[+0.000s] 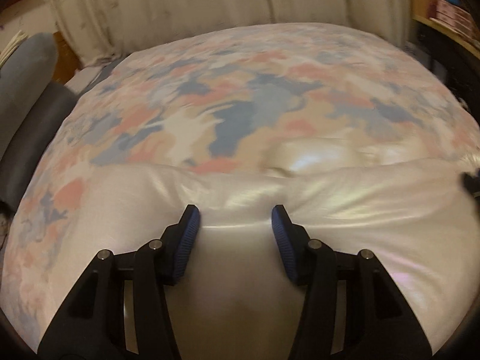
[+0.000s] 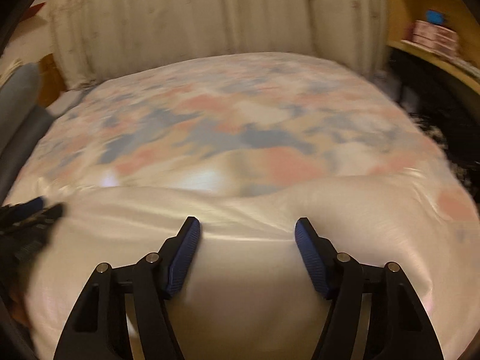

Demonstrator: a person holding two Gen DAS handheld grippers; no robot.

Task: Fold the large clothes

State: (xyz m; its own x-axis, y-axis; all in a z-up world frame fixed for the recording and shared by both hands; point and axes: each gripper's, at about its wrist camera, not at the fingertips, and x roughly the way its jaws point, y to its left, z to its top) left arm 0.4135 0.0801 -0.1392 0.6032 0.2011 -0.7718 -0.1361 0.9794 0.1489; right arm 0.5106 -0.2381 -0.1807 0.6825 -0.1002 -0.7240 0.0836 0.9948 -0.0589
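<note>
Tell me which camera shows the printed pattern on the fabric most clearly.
The left wrist view: the printed pattern shows crisp blue, pink and white patches there. The right wrist view shows the same pattern, but smeared by motion blur.

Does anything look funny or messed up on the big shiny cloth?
Nothing looks torn or spilled. The patterned cloth lies spread out, with its plain shiny edge turned over near both open grippers, left and right. That edge is bumpy and wavy, not a straight fold.

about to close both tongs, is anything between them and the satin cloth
Nothing visible. The left tongs and right tongs are open, straddling the cream folded edge of the printed cloth.
</note>
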